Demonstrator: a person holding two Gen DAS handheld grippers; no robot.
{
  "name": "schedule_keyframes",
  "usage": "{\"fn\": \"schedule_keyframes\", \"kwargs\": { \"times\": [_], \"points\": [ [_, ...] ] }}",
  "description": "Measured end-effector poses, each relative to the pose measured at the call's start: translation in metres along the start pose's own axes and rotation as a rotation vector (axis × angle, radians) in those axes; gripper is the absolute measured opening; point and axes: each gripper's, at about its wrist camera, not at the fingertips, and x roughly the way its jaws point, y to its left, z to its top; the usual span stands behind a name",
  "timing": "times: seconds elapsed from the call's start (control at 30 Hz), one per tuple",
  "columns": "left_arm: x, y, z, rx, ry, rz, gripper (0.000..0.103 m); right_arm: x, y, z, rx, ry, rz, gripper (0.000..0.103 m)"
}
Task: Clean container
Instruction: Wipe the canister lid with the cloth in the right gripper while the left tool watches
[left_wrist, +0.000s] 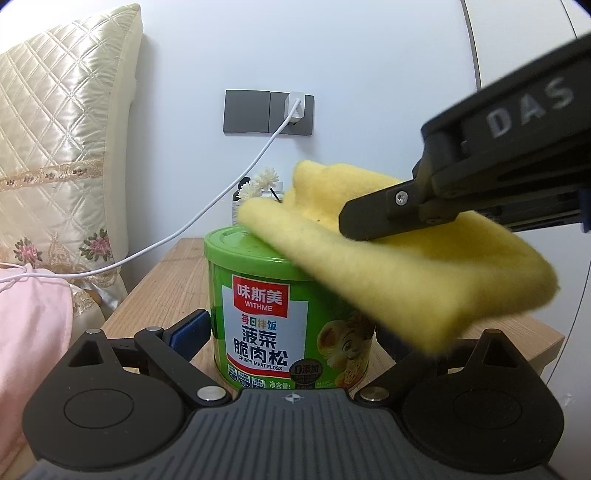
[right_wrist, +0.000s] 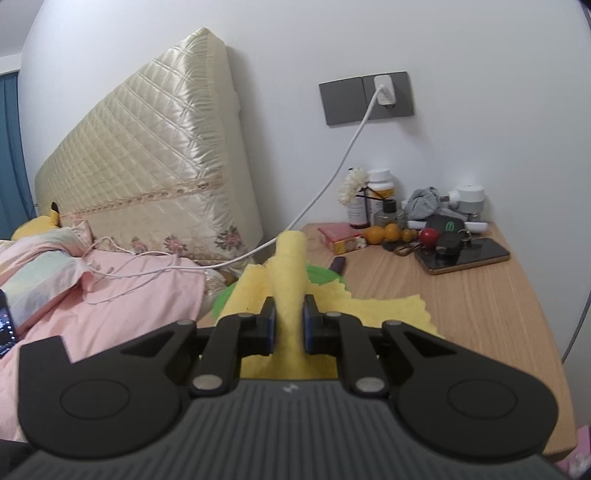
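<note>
A green can of crispy meat floss (left_wrist: 280, 325) stands upright on the wooden bedside table (left_wrist: 173, 288). My left gripper (left_wrist: 291, 339) straddles its lower body. The blue left pad (left_wrist: 192, 332) presses the can's side, while the right finger is hidden behind the cloth. A folded yellow cloth (left_wrist: 406, 280) lies across the right part of the green lid (left_wrist: 236, 247), held by my right gripper (left_wrist: 354, 221), which comes in from the right. In the right wrist view, the right gripper (right_wrist: 289, 314) is shut on the cloth (right_wrist: 290, 266), with the can's green lid (right_wrist: 321, 275) showing under it.
At the back of the table (right_wrist: 461, 314) stand bottles (right_wrist: 380, 195), dried flowers (right_wrist: 351, 188), oranges (right_wrist: 388, 233), a red ball (right_wrist: 428, 236), a red box (right_wrist: 341, 238) and a phone (right_wrist: 465, 256). A white charger cable (right_wrist: 332, 192) runs from the wall socket (right_wrist: 384, 92) to the pink bedding (right_wrist: 122, 288) on the left.
</note>
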Motion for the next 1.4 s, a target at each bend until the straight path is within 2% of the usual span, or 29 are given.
{"fn": "schedule_keyframes", "kwargs": {
  "times": [0.43,0.6,0.83,1.0,1.23,1.4],
  "points": [
    [-0.013,-0.038,0.0,0.004,-0.01,0.003,0.097,0.015,-0.004,0.007,0.009,0.002,0.025,0.015],
    [-0.007,-0.036,-0.001,0.003,-0.009,0.002,0.097,0.021,-0.005,0.009,0.013,0.003,0.034,0.015],
    [-0.018,-0.056,-0.001,0.001,-0.006,0.0,0.097,0.029,-0.007,0.013,0.018,0.004,0.048,0.015],
    [0.012,-0.044,-0.005,-0.009,-0.006,0.021,0.097,0.032,-0.005,0.012,0.017,0.004,0.066,0.015],
    [0.012,-0.056,-0.012,-0.008,-0.009,0.025,0.097,0.034,0.0,0.011,0.014,0.002,0.098,0.015],
    [0.019,-0.047,-0.009,-0.007,-0.007,0.027,0.097,0.036,0.004,0.01,0.011,0.0,0.12,0.015]
  ]
}}
